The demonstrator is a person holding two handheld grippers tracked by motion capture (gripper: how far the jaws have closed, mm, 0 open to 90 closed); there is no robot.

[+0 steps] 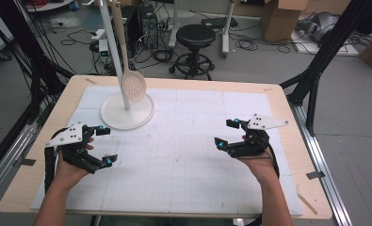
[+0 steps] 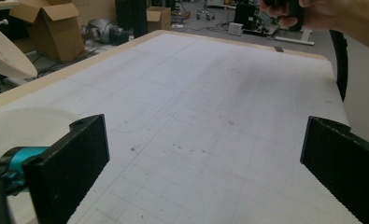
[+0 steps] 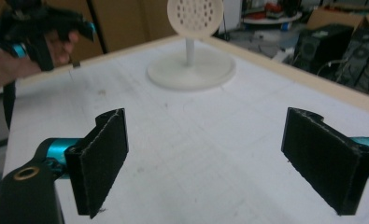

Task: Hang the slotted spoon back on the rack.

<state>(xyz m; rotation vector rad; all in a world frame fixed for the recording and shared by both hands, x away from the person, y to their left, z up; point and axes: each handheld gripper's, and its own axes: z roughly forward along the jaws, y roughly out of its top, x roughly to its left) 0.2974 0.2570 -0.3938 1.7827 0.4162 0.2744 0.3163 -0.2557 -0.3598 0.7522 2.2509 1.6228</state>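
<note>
Two hand-held tools are seen low over the surface [image 1: 287, 155], which is covered by a white gridded mat [image 1: 183, 141]. The left tool [image 1: 104, 145] is held with its jaws wide apart and nothing between them; in the left gripper view the two black pads frame bare mat only. The right tool [image 1: 227, 133] is likewise held with jaws spread wide, nothing between them, as confirmed in the right gripper view, where bare mat lies between the pads. The two tools are well apart from each other, their jaws turned inward toward the middle of the mat. A cream slotted spoon [image 1: 133, 87] is seen hanging bowl-down from a white stand, its perforated bowl just above the stand's round base [image 1: 127, 114] and beside the stand's slanted pole [image 1: 114, 52]. The base lies just beyond the left tool, near its farther jaw, not touching; part of the base is seen at the left edge of the left gripper view, beside the near pad. From the right tool the spoon and stand are well apart, straight ahead across the mat, with the left tool off to the left of that view. A black stool [image 1: 195, 37] stands on the floor beyond the surface.
</note>
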